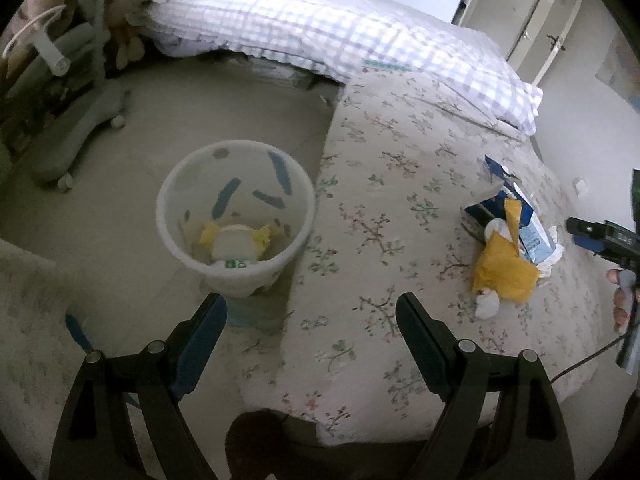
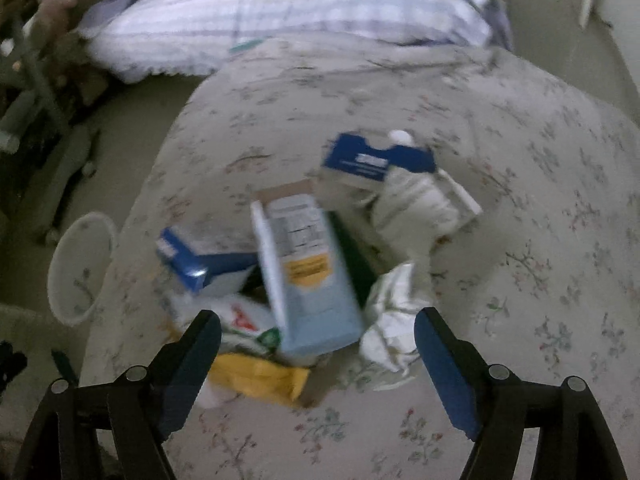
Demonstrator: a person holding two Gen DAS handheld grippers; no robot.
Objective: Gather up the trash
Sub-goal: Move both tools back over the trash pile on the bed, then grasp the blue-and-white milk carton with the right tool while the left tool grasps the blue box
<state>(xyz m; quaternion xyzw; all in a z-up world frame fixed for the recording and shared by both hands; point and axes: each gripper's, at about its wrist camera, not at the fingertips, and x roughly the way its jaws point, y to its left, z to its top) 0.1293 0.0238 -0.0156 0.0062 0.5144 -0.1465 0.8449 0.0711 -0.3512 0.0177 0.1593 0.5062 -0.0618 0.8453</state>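
Note:
A white waste bin (image 1: 236, 216) with blue marks stands on the floor beside the bed and holds yellow and white trash (image 1: 234, 242). My left gripper (image 1: 312, 312) is open and empty, just above the bed edge near the bin. On the floral bedspread lies a trash pile: a light blue carton (image 2: 308, 268), blue boxes (image 2: 200, 264), a yellow wrapper (image 2: 260, 376) and crumpled white paper (image 2: 392, 320). My right gripper (image 2: 318, 332) is open, its fingers on either side of the pile's near end. The pile (image 1: 508, 248) and the right gripper (image 1: 600, 236) also show in the left wrist view.
The bed (image 1: 400, 168) has a checked pillow (image 1: 320, 28) at its head. A grey chair base (image 1: 76, 136) with castors stands on the floor left of the bin. The bin also shows at the left in the right wrist view (image 2: 80, 264).

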